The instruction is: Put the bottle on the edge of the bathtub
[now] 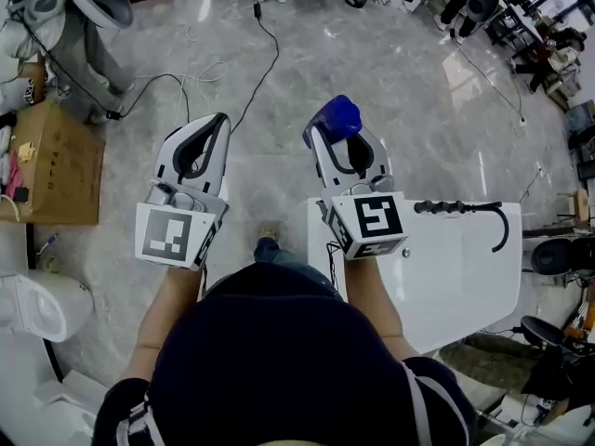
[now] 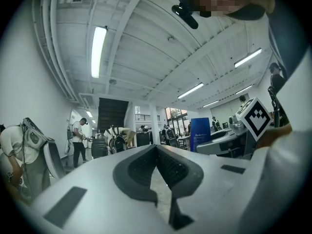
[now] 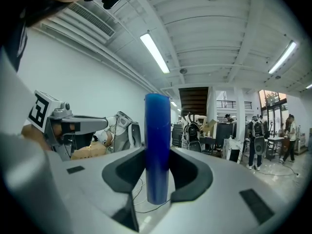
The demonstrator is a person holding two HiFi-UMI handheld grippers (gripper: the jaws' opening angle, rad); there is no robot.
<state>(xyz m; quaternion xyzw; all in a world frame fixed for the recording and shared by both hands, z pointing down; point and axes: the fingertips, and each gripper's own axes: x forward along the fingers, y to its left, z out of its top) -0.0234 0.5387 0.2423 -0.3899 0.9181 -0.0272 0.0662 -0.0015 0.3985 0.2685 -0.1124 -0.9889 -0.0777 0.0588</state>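
Observation:
A blue bottle (image 1: 337,117) stands upright between the jaws of my right gripper (image 1: 333,134), which is shut on it above the grey tiled floor. In the right gripper view the bottle (image 3: 158,150) fills the gap between the two dark pads. The white bathtub (image 1: 465,286) lies just below and right of that gripper, its near corner under the marker cube. My left gripper (image 1: 220,121) hovers level beside it at the left, jaws touching at the tips with nothing in them. The left gripper view shows the bottle (image 2: 200,133) off to the right.
A black fixture (image 1: 462,208) lies along the tub's top rim. A cardboard box (image 1: 58,161) and a white toilet (image 1: 37,307) stand at the left. A black cable (image 1: 265,54) runs over the floor ahead. Dark equipment (image 1: 558,254) crowds the right side. People stand far off.

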